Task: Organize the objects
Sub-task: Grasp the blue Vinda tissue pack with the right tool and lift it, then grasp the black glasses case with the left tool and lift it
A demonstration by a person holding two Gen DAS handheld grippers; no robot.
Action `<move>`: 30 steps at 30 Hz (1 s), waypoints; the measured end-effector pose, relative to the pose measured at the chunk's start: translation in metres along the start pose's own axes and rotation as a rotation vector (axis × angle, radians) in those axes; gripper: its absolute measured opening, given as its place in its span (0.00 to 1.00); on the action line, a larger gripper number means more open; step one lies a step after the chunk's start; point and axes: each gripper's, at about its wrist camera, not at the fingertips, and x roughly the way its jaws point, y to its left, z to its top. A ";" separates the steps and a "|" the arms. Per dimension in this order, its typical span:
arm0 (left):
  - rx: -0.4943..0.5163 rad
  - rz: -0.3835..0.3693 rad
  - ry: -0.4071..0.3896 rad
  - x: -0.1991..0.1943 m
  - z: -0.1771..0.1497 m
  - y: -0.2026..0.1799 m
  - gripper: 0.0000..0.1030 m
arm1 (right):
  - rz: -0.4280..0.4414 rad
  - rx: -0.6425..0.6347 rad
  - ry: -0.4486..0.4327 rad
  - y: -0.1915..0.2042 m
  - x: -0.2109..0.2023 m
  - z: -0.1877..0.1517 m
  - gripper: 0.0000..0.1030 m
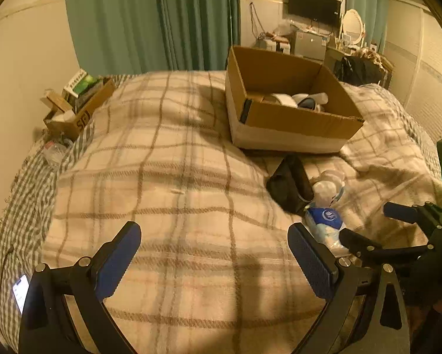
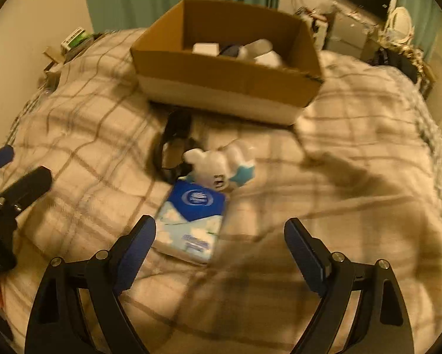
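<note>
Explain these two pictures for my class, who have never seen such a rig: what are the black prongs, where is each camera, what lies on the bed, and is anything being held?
A person holds a two-finger gripper in each hand, each carrying a wide-angle camera looking along its fingers. One picture comes from the left gripper, the other from the right gripper. Both stand open and hold nothing. On the plaid blanket sits a cardboard box with a few items already inside. In front of it lie a blue tissue pack, a white plush toy and a black strap-like item that is too blurred to name.
</note>
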 end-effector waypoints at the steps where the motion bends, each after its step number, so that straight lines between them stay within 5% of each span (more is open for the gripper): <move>1: -0.007 -0.004 0.009 0.003 -0.001 0.001 0.99 | 0.026 0.001 0.015 0.001 0.005 0.000 0.86; 6: -0.046 -0.027 0.034 0.006 -0.002 0.008 0.99 | 0.077 0.009 0.083 0.005 0.029 0.002 0.85; 9: -0.049 -0.034 0.036 0.005 -0.003 0.007 0.99 | 0.103 -0.013 0.127 0.007 0.042 0.001 0.57; 14: -0.034 -0.051 0.042 0.002 -0.007 0.003 0.99 | 0.086 0.008 0.034 -0.002 0.010 -0.004 0.56; 20: 0.038 -0.033 0.032 -0.004 0.002 -0.022 0.99 | -0.037 0.070 -0.155 -0.048 -0.063 0.007 0.56; 30: 0.186 -0.038 0.072 0.046 0.037 -0.098 0.97 | -0.032 0.054 -0.207 -0.084 -0.067 0.062 0.56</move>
